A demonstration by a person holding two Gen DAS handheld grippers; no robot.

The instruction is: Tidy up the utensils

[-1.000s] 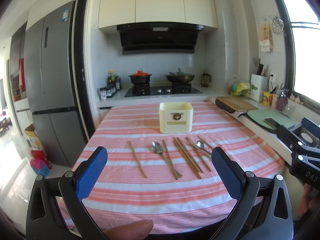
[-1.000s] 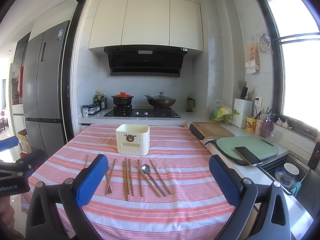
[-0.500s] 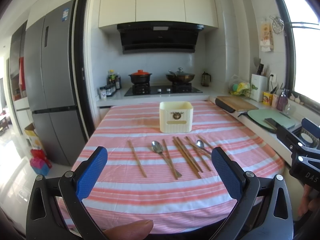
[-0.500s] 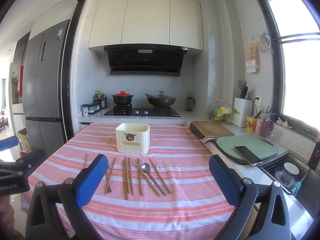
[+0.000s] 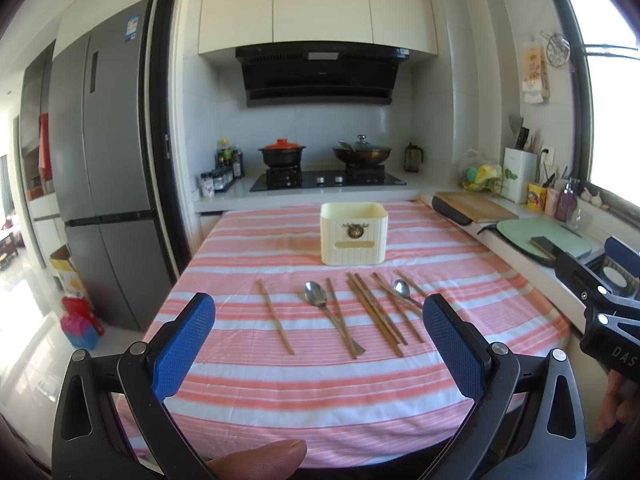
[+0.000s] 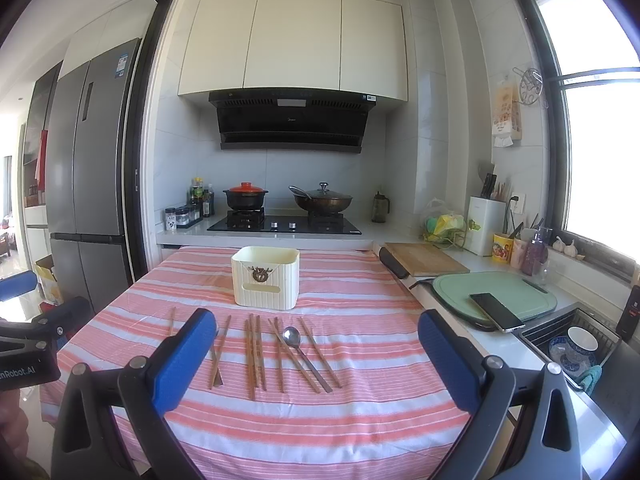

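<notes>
A cream utensil box (image 5: 354, 234) stands upright on the pink striped tablecloth (image 5: 320, 384); it also shows in the right wrist view (image 6: 266, 276). In front of it lie several wooden chopsticks (image 5: 376, 312) and two metal spoons (image 5: 316, 294) (image 5: 401, 288). The right wrist view shows the chopsticks (image 6: 254, 350) and one spoon (image 6: 292, 338). My left gripper (image 5: 320, 344) is open and empty, held back from the table's near edge. My right gripper (image 6: 316, 354) is open and empty, likewise short of the utensils.
A counter on the right holds a wooden board (image 6: 424, 264), a green board (image 6: 496, 294) with a phone (image 6: 496, 312), and a sink with bowls (image 6: 572, 344). A stove with pots (image 6: 284, 220) is behind the table. A fridge (image 5: 104, 184) stands at the left.
</notes>
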